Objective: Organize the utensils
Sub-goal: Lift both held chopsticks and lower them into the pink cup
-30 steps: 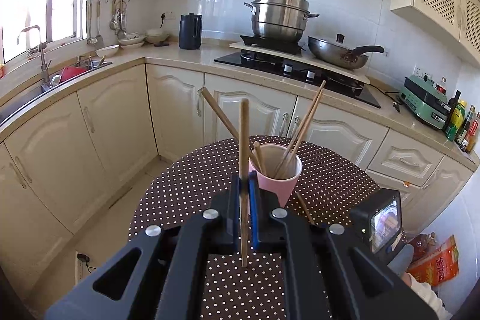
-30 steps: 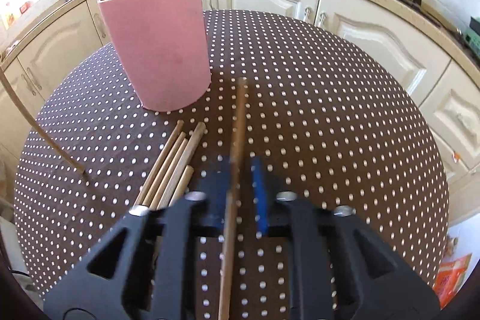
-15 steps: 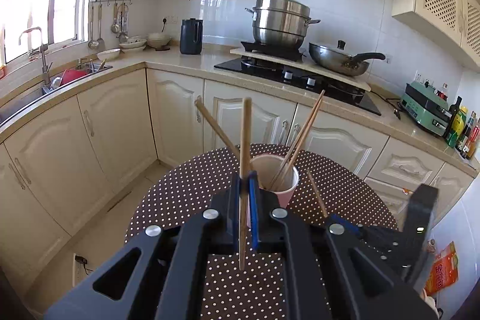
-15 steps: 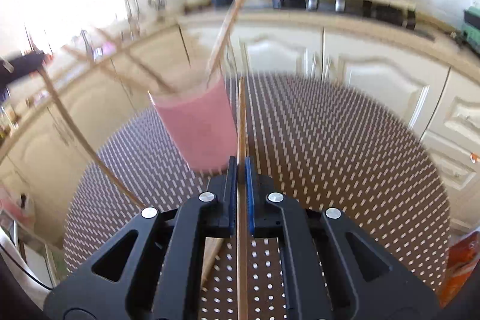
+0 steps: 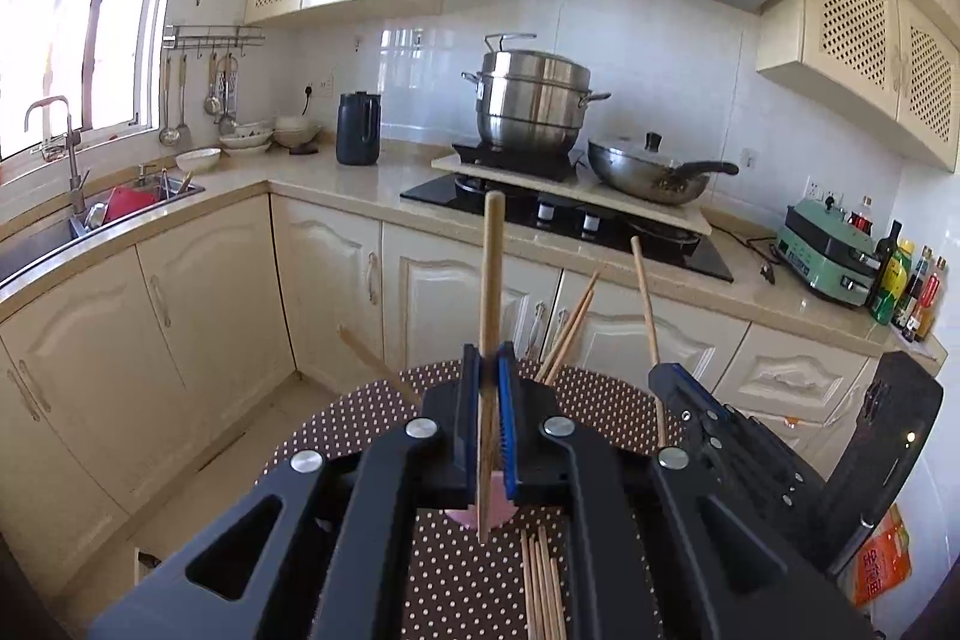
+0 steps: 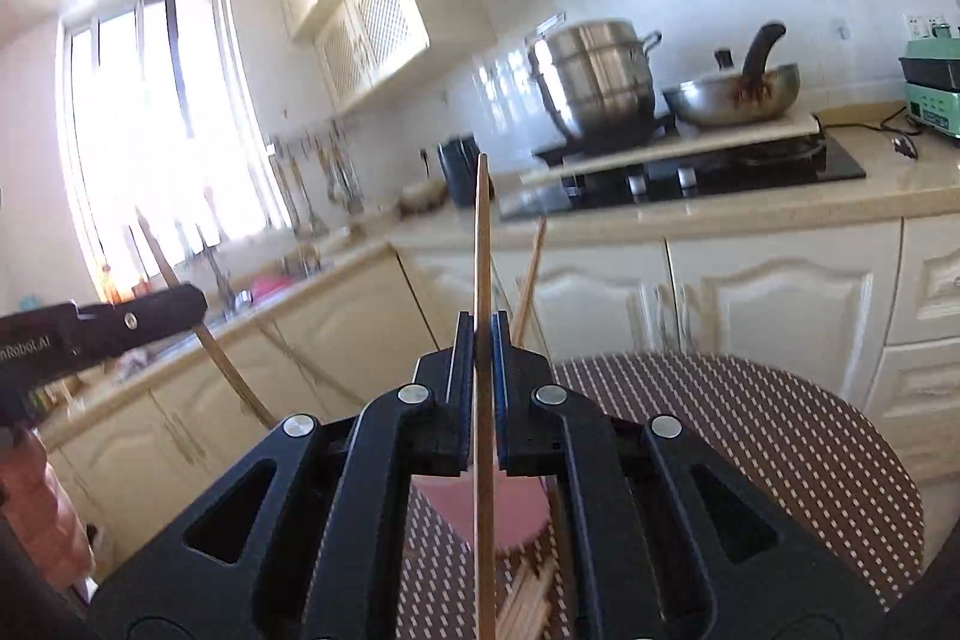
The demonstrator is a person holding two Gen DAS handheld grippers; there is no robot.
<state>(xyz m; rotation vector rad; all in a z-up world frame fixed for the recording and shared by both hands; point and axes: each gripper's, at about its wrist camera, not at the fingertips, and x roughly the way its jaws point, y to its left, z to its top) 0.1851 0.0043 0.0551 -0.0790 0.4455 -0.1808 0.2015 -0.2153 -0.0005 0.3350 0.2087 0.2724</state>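
My left gripper (image 5: 489,364) is shut on a wooden chopstick (image 5: 492,280) held upright above the pink cup (image 5: 493,511), which is mostly hidden behind the jaws. My right gripper (image 6: 478,334) is shut on another wooden chopstick (image 6: 482,250), also upright, above the pink cup (image 6: 510,514). Several chopsticks (image 5: 567,334) lean out of the cup. A bundle of loose chopsticks (image 5: 543,586) lies on the dotted table beside the cup, also in the right wrist view (image 6: 528,604). The right gripper (image 5: 708,418) with its chopstick shows in the left wrist view.
The round table has a brown polka-dot cloth (image 5: 600,394). Behind it run cream cabinets (image 5: 420,304) and a counter with a steel steamer pot (image 5: 531,100), a wok (image 5: 648,166), a dark kettle (image 5: 358,127) and a sink (image 5: 120,202). Bottles (image 5: 906,286) stand at the right.
Both grippers have risen and tilted up, so the cup dropped low behind the jaws. The right gripper closed on a chopstick from the table and lifted it upright.
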